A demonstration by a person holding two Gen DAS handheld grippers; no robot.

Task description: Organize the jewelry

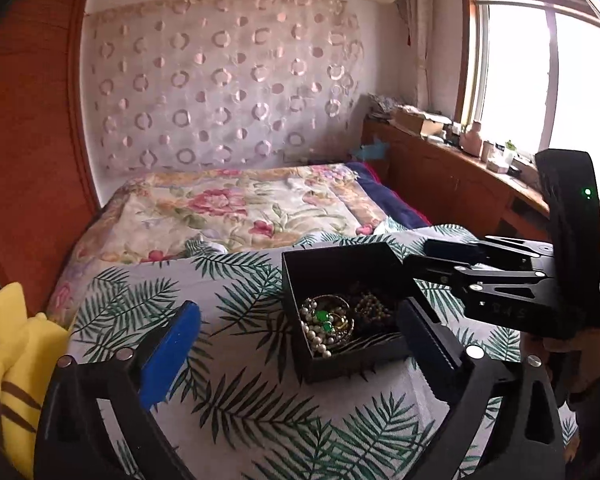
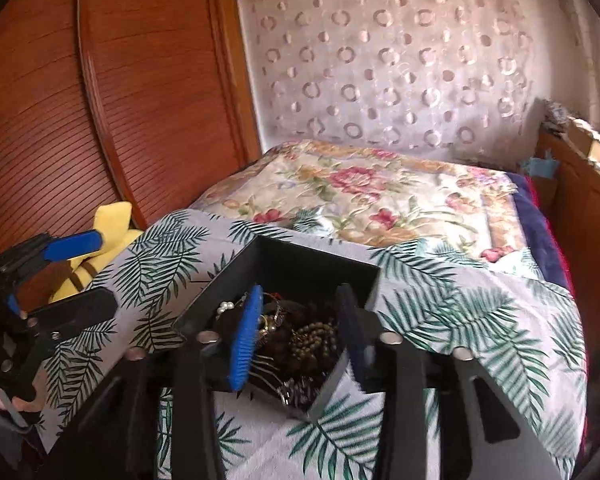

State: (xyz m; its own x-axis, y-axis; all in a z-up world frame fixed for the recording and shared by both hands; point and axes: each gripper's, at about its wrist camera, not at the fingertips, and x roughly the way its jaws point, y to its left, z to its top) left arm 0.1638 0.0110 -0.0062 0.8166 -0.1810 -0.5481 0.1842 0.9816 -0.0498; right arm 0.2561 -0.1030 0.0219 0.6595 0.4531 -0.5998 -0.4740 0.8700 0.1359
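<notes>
A black open box (image 1: 300, 280) sits on the palm-leaf cloth on the bed. Inside lie a pearl string with green stones (image 1: 324, 326) and dark brown beads (image 1: 374, 306). My left gripper (image 1: 300, 344) is open, its blue finger and black finger spread wide in front of the box. My right gripper (image 2: 300, 332) is open and empty, with its fingertips just over the box (image 2: 296, 264), above the brown beads (image 2: 314, 340). The right gripper also shows in the left wrist view (image 1: 432, 268) over the box's right side.
A yellow plush toy (image 1: 16, 360) lies at the bed's left edge, beside a wooden wardrobe (image 2: 100, 100). A floral quilt (image 1: 236, 208) covers the far bed. A wooden cabinet (image 1: 452, 176) with clutter runs under the window on the right.
</notes>
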